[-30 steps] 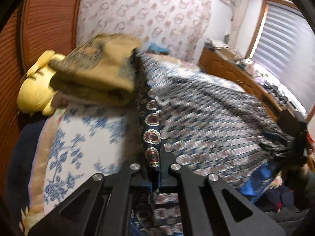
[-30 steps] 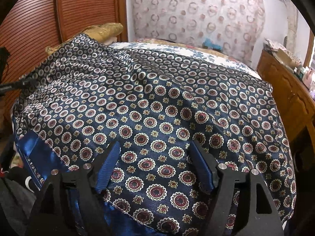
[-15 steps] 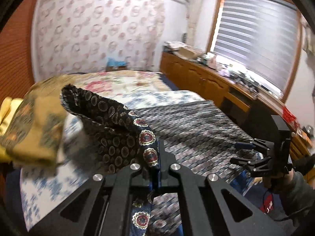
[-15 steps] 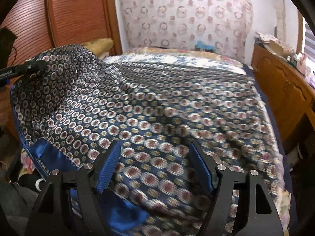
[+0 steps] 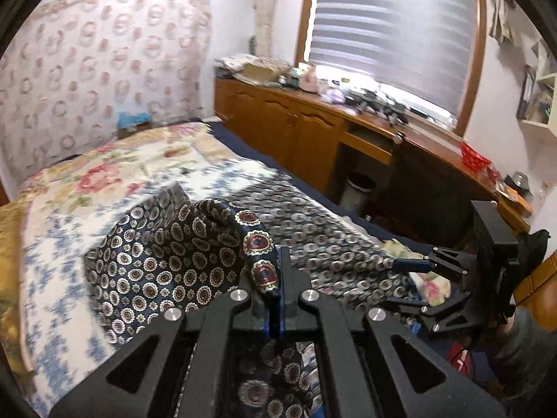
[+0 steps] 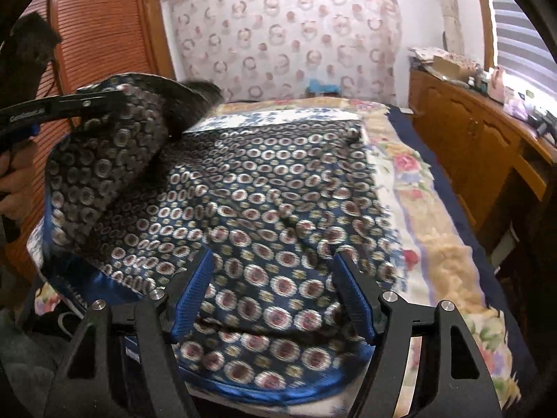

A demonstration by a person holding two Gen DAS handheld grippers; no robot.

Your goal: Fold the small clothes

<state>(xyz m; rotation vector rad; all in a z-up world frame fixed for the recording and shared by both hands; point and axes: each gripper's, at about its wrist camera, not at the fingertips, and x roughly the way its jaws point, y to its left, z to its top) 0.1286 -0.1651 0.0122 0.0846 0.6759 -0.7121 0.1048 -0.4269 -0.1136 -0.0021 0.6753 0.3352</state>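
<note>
Patterned scarf (image 6: 264, 209), navy with ringed medallions and a blue hem, spread across the near half of the bed (image 6: 410, 188) so the flat mattress can serve as a folding surface. Lies mostly flat toward the right and far side; rises at the left into a lifted flap, raised clear of the bed presumably so it can be carried over the flat part as a first fold. Floral quilt (image 5: 115, 170) left bare beyond, giving room to lay the fold down. Wooden cabinet (image 5: 299, 129) along the right wall, cluttered on top, well apart from the work.

Left gripper (image 5: 275, 299) fully closed, pinching one corner of the scarf between its pads; corner stands up over the fingers with the cloth draping away to the left. Grip at the very edge probably chosen so the hem leads the fold.

Right gripper (image 6: 275, 296) wide apart, blue pads either side of the near hem, hovering above the cloth and gripping nothing; likely positioned to pin or take the near edge.
</note>
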